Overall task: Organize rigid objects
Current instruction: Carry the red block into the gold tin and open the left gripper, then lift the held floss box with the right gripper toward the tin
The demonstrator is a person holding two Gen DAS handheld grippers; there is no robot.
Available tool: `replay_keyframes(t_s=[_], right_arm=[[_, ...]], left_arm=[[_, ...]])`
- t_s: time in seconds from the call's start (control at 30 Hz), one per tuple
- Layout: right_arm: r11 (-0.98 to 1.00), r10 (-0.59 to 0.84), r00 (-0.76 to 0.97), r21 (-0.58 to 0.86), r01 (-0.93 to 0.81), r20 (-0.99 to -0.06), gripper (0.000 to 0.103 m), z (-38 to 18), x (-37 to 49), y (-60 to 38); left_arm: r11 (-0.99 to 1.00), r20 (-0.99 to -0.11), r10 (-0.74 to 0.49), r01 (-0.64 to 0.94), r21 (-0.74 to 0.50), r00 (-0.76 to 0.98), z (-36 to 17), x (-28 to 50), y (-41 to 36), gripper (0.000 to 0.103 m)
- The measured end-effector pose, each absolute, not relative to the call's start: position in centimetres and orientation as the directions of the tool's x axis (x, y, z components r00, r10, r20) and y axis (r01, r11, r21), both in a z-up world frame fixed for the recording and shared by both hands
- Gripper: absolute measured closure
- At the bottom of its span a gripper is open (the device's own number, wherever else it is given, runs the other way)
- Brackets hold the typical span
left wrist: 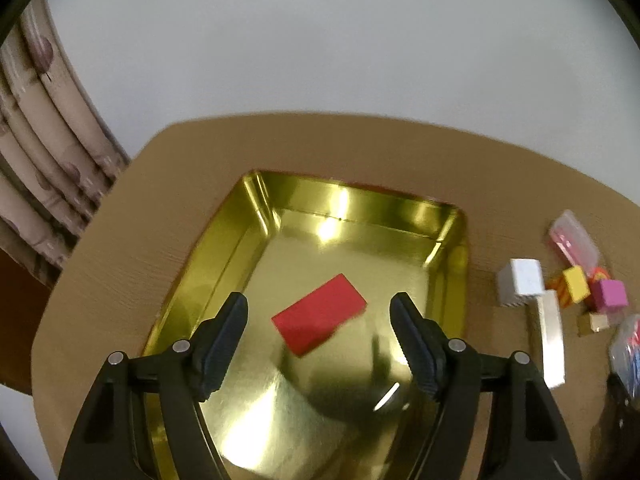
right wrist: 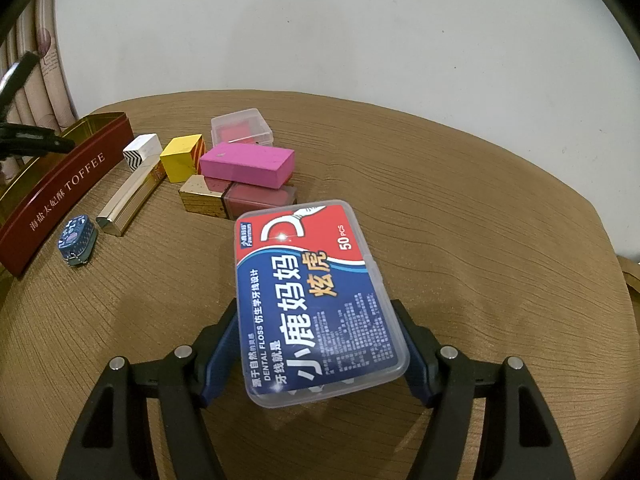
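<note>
The right gripper (right wrist: 320, 344) fingers grasp the dental floss box (right wrist: 316, 300) above the desk (right wrist: 480, 208), while the left gripper (left wrist: 320, 336) hangs released over the gold tin (left wrist: 452, 248) holding a red block (left wrist: 320, 316); the judged next move is carrying the box left into that tin.

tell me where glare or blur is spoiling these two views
Left wrist view: bright glare patches on the gold tin's floor and far wall, the red block in it slightly soft, the blocks at the right edge smeared by fisheye stretch. Right wrist view: mostly sharp, a small specular spot on the dental floss box held by the right gripper; table edges bow from distortion.
</note>
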State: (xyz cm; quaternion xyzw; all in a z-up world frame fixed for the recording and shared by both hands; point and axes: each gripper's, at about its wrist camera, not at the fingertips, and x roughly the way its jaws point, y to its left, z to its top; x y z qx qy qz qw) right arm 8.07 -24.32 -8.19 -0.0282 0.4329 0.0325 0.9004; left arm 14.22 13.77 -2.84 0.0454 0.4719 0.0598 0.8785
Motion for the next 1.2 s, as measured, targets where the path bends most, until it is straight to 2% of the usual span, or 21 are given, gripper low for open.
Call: replay_keyframes(t_s=[0.2,0.43,0.87,1.07,1.2], right_arm=[[0.996,0.032,0.623,-0.025,-0.083,-0.781,0.032,-8.2,8.0,-24.3],[0.996,0.032,0.622,-0.025,-0.082,-0.782,0.032,-8.1,8.0,-24.3],[0.996,0.022,0.621,-0.034,-0.079,-0.784,0.032,-8.0,8.1,-24.1],[0.997,-0.002,0.615,-0.050,-0.060,-0.788,0.040,-7.3,7.8,-23.5],[0.998,0.006,0.621,-0.036,-0.055,-0.784,0.040,-6.4,7.5,-23.2]], left_arm=[[0.982,-0.766,0.156,-0.017,0.186,0.623,-0.3,9.4,11.4,0.026],[0.985,-0.771,0.125,0.019,0.174,0.625,-0.3,6.6,9.7,0.025],[0.984,-0.762,0.130,0.015,0.180,0.634,-0.1,6.3,10.8,0.023],[0.985,-0.758,0.138,-0.006,0.174,0.638,0.2,6.5,12.0,0.023],[0.989,-0.760,0.123,-0.017,0.146,0.638,0.4,6.6,12.8,0.021]])
